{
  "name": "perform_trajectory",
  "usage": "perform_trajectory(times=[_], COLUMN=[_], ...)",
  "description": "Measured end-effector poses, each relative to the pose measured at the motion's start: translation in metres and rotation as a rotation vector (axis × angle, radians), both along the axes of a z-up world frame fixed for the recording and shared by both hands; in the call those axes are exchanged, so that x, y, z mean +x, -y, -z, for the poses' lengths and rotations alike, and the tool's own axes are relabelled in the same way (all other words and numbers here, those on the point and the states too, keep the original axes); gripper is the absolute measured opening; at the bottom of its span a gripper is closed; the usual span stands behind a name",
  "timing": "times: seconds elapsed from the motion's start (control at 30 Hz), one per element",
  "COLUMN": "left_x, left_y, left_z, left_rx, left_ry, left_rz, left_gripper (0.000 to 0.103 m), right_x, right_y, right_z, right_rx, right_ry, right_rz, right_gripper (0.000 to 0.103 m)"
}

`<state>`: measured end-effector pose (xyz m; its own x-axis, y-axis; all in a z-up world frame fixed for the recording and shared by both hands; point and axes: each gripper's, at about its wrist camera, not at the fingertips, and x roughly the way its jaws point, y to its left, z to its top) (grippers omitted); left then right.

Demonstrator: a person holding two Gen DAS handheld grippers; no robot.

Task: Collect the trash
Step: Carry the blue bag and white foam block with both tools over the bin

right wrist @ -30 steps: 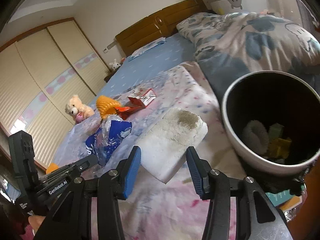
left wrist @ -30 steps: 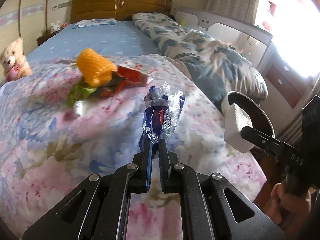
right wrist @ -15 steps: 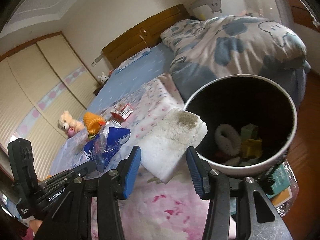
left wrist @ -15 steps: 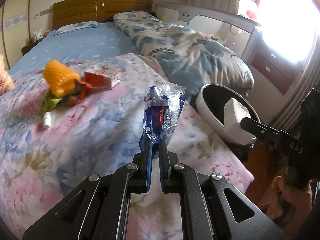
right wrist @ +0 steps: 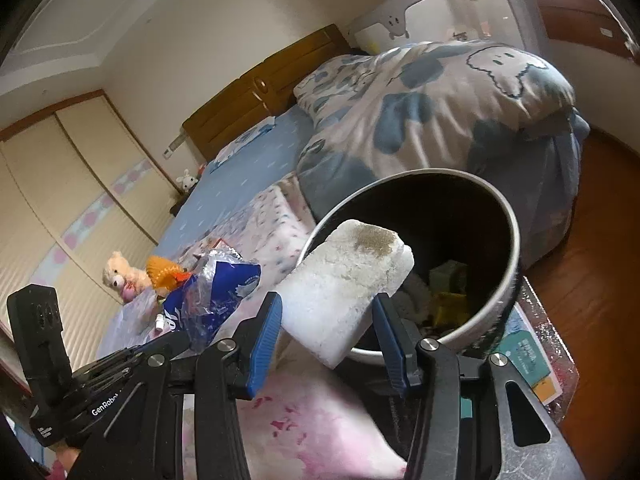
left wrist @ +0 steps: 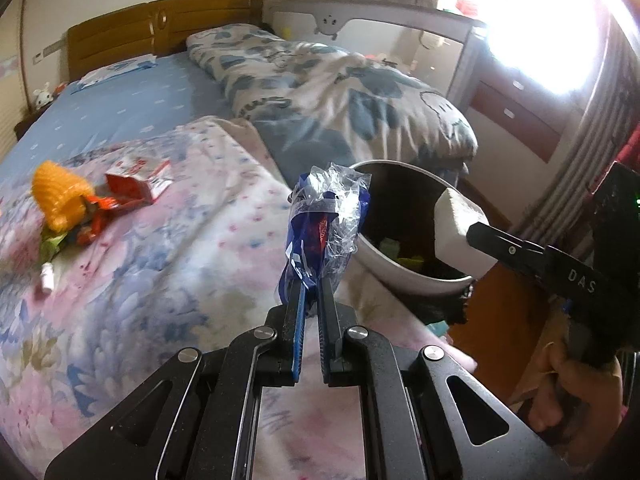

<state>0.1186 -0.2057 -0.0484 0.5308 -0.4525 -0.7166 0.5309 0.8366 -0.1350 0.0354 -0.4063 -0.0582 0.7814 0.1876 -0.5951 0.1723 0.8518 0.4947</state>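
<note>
My left gripper is shut on a crumpled blue and clear plastic wrapper, held upright over the flowered blanket beside the bin; the wrapper also shows in the right wrist view. My right gripper is shut on a white foam block with a dirty patch, held at the rim of the round dark trash bin. In the left wrist view the block hangs over the bin. Several scraps lie inside the bin.
On the bed lie an orange ribbed thing, a red and white carton, a red wrapper, green scraps and a small white tube. A folded blue quilt lies behind the bin. A teddy bear sits far left. The floor is wooden.
Both grippers have swung right with their loads, from over the bed toward the bin. The foam block now sits over the bin's mouth and the wrapper is near its rim.
</note>
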Motion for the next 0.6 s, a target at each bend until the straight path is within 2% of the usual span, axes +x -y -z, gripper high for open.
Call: perform_trajectory(times=[0.6], left_x=[-0.002], left_y=[0.052], left_z=[-0.003], left_rx=[0.030], left_ry=[0.008], left_rz=[0.088], left_gripper=[0.005], right_x=[-0.005], right_y=[0.037], right_z=[0.005], right_rx=[0.015], right_ry=[-0.008], right_rz=[0.056], right_gripper=[0.048])
